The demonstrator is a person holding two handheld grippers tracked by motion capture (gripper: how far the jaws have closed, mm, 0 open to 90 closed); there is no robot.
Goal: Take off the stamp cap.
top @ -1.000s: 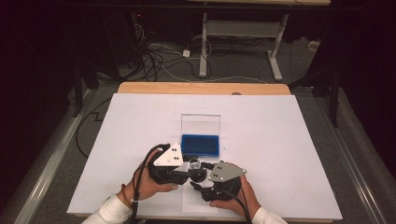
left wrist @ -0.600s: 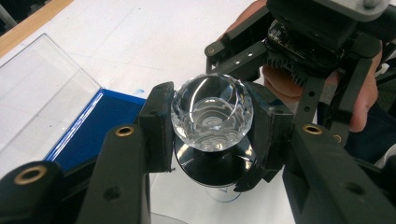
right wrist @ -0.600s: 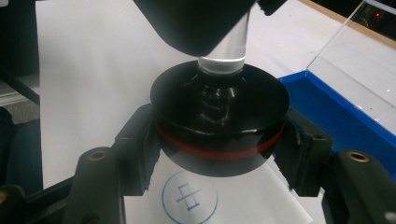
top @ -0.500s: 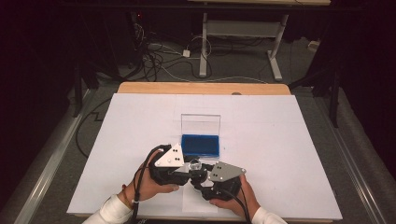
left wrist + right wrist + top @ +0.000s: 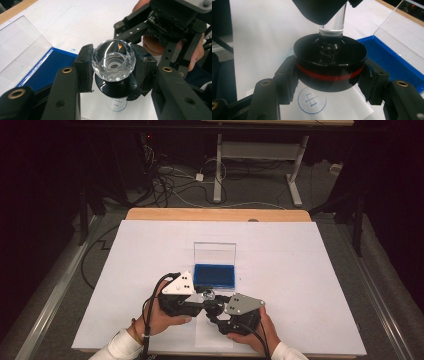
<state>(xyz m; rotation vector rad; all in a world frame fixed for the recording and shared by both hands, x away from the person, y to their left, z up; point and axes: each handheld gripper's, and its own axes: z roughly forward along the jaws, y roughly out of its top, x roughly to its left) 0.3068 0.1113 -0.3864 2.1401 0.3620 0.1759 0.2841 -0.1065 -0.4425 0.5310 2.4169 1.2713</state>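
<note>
A clear faceted glass knob (image 5: 113, 63) on a clear stem (image 5: 331, 25) stands in a round black base with a red band (image 5: 329, 66). My left gripper (image 5: 113, 67) is shut on the knob, its pads pressing both sides. My right gripper (image 5: 329, 75) has just been closing and is now shut on the black base from below the knob. In the high view the left gripper (image 5: 206, 296) and the right gripper (image 5: 216, 310) meet tip to tip near the table's front edge, with the piece held a little above the paper.
An open case with a blue tray (image 5: 215, 275) and an upright clear lid (image 5: 215, 252) sits just behind the grippers. A paper slip with a blue circle and cross mark (image 5: 312, 100) lies under the piece. A white sheet (image 5: 300, 270) covers the table.
Both hands stay where they were near the front edge. The right gripper's jaws have drawn in around the black base.
</note>
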